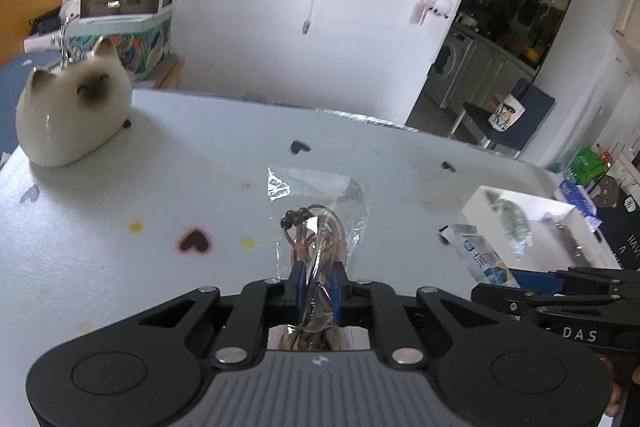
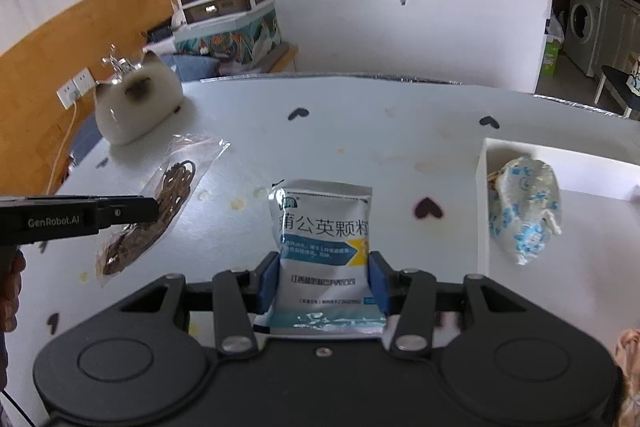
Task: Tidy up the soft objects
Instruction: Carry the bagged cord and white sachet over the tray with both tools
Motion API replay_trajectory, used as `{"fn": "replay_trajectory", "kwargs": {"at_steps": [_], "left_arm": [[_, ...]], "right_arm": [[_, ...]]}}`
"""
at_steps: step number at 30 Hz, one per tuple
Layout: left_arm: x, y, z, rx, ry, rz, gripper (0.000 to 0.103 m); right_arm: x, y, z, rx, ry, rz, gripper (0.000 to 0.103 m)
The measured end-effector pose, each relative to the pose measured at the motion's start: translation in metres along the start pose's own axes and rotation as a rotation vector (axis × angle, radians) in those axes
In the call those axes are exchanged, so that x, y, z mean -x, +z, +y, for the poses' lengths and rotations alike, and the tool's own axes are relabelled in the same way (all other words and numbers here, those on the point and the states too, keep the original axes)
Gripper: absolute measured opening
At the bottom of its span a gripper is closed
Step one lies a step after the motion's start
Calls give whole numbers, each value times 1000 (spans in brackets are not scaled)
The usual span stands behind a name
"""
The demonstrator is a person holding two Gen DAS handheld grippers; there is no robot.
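- A white tabletop (image 2: 360, 131) printed with small hearts stands before a white wall; a white box (image 2: 560, 227) sits on it.
- The left hand-held gripper (image 1: 316, 287), jaws narrow, pinches a clear bag of brown cord (image 1: 316, 239), well left of the box.
- The right hand-held gripper (image 2: 324, 279), about half open, clamps a blue-and-white sachet (image 2: 324, 239) upright, just left of the box.
- A blue-patterned pouch (image 2: 524, 207) lies inside the box.

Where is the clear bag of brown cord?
The clear bag of brown cord is pinched in the left claw above the table, left of the medicine sachet.
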State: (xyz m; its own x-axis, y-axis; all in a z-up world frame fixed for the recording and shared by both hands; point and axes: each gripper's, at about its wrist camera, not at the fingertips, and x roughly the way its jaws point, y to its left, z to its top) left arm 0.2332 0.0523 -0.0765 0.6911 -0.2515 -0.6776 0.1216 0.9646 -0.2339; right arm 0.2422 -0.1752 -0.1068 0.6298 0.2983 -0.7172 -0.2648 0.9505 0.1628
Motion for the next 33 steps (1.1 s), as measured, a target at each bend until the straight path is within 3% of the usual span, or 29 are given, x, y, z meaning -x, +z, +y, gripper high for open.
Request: {"fn": "replay_trajectory", "kwargs": {"at_steps": [15, 33], "left_arm": [[36, -6, -73, -34, -55, -66, 13], [-2, -13, -189, -56, -129, -58, 13]], "right_arm": [[82, -9, -18, -29, 10, -128, 48], [132, -18, -139, -102, -78, -176, 48]]}}
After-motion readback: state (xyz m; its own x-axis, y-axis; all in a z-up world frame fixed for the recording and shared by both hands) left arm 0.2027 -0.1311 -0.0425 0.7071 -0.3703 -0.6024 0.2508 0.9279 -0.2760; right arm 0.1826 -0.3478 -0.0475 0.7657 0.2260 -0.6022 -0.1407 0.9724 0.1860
